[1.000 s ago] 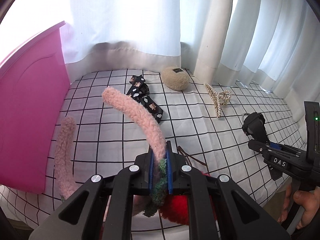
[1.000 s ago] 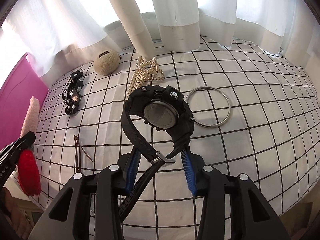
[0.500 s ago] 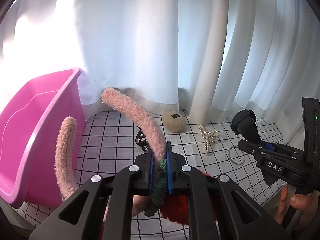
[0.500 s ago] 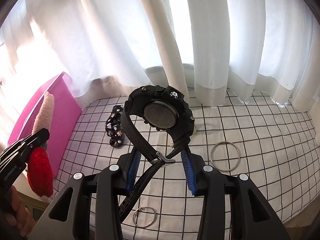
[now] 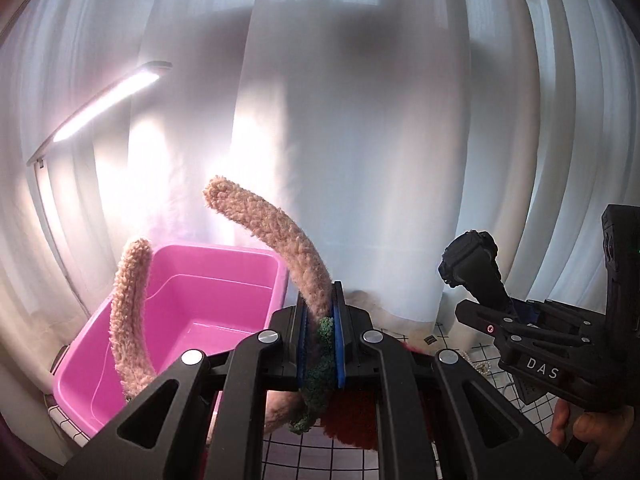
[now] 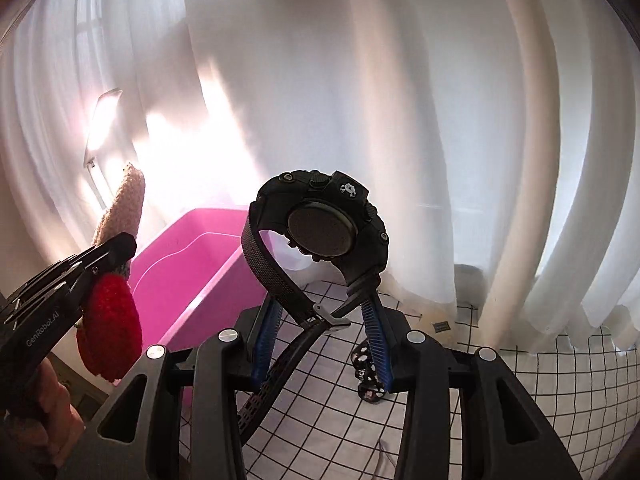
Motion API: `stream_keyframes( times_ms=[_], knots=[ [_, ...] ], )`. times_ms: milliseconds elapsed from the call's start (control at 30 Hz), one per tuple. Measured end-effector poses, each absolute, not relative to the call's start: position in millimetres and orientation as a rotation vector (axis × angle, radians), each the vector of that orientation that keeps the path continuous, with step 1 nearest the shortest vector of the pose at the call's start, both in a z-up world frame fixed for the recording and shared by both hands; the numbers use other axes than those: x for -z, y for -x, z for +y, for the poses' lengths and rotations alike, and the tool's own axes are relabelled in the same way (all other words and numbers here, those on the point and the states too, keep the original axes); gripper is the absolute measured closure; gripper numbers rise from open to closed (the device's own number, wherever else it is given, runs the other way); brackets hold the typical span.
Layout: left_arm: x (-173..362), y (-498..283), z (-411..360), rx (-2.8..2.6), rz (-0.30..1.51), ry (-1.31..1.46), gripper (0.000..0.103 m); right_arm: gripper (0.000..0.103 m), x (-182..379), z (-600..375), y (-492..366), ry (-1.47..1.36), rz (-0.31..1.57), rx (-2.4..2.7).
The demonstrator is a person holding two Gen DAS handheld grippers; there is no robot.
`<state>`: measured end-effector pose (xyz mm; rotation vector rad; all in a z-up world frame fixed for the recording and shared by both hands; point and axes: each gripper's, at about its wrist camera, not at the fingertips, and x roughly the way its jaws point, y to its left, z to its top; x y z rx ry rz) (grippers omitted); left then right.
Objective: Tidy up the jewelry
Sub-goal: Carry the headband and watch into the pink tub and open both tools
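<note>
Left of frame, the pink bin has swung into view; my left gripper clenches the fuzzy headband, right gripper grasps the watch — both lifted, ready to drop.

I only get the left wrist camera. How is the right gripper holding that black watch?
Observer: The black rubber wristwatch stands upright, its buckled strap loop caught between the right gripper jaws.
Operator: Which side faces that camera?
Observer: Its round case back.
Operator: What's on the table under it?
Observer: A black patterned hair bow lies on the grid-checked white cloth, just past the jaws.
</note>
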<state>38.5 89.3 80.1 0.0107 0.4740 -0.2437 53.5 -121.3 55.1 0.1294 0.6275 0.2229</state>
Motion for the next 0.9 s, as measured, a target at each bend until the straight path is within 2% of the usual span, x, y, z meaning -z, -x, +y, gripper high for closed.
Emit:
stream_keyframes(
  times_ms=[167,367,700,900],
  knots=[
    [-82,-56,144,0.124,0.489,-0.001,0.093,0.064,-62,-60,-89,-0.092,0.628,-0.343],
    [-55,-76,194,0.046,0.567,0.025,0.092,0.064,-56,10,-127,-0.044,0.684,-0.439],
    [-12,-110,214,0.067,0.697,0.057,0.093,0.064,-19,82,-176,0.079,0.816,-0.477],
    [10,-142,215,0.076,0.838,0.062,0.091,0.064,9,103,-200,0.14,0.931,-0.44]
  ],
)
